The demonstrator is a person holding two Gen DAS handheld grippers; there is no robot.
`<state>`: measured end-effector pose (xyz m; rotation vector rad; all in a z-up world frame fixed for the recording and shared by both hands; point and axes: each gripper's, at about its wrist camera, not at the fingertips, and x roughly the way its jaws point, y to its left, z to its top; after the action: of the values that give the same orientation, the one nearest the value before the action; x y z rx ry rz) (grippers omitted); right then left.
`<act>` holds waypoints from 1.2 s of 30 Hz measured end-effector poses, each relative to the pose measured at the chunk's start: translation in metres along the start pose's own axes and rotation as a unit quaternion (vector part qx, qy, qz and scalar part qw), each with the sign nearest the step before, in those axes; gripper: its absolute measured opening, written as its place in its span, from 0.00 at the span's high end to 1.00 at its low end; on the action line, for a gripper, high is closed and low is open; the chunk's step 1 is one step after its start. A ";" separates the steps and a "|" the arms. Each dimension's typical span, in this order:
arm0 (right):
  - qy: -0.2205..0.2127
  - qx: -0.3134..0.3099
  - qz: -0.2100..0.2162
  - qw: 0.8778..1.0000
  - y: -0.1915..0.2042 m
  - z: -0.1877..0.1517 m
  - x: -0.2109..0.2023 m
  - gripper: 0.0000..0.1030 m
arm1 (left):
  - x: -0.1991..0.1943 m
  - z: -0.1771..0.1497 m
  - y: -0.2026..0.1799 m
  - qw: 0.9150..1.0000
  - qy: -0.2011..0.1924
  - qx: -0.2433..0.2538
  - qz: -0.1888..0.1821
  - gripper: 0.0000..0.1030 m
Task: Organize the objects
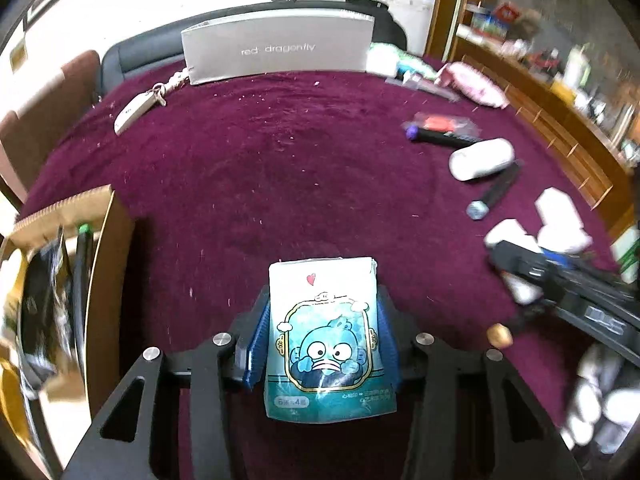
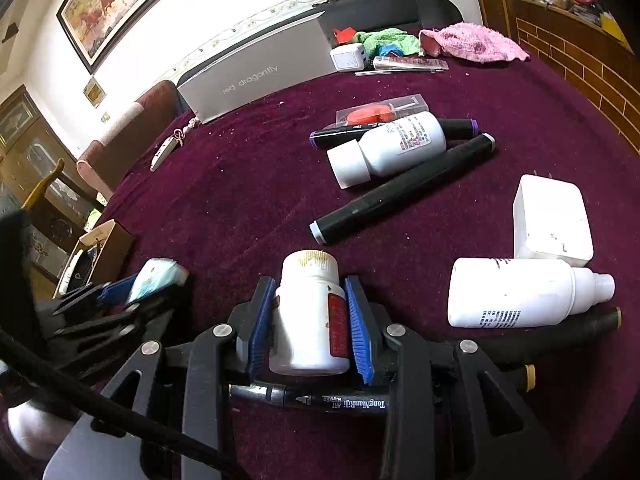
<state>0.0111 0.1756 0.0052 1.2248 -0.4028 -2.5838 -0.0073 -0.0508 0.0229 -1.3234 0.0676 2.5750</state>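
Note:
My left gripper (image 1: 324,304) is shut on a tissue pack (image 1: 326,336) with a blue cartoon face, held above the maroon tablecloth (image 1: 260,168); it also shows in the right wrist view (image 2: 154,278). My right gripper (image 2: 310,300) is shut on a small white bottle (image 2: 310,316) with a red label and gold-stained cap. A cardboard box (image 1: 60,280) with items inside stands left of the left gripper. A black marker (image 2: 312,400) lies under the right gripper.
White bottles (image 2: 390,146) (image 2: 516,294), black markers (image 2: 400,190), a white adapter (image 2: 552,220) and a red packaged item (image 2: 372,114) lie on the cloth. A grey shoebox (image 1: 278,50), a key fob (image 1: 134,112) and a pink towel (image 2: 476,42) sit at the back.

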 end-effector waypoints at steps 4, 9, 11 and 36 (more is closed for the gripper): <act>0.001 -0.007 -0.011 1.000 0.003 -0.001 0.001 0.68 | -0.026 -0.016 0.013 0.999 -0.021 -0.031 -0.031 0.61; 0.013 -0.036 -0.047 0.998 0.016 0.000 0.002 0.69 | -0.058 -0.031 0.026 0.996 -0.040 -0.050 -0.056 0.60; 0.018 -0.035 -0.042 0.998 0.021 -0.002 -0.001 0.69 | -0.068 -0.035 0.033 0.995 -0.048 -0.057 -0.065 0.60; 0.104 -0.073 0.182 0.975 0.217 -0.031 0.009 0.68 | -0.095 -0.107 0.170 0.985 -0.030 -0.168 -0.001 0.60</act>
<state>0.0531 -0.0332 0.0568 1.2247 -0.3499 -2.1144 0.0909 -0.2502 0.0247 -1.3474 -0.3967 2.7066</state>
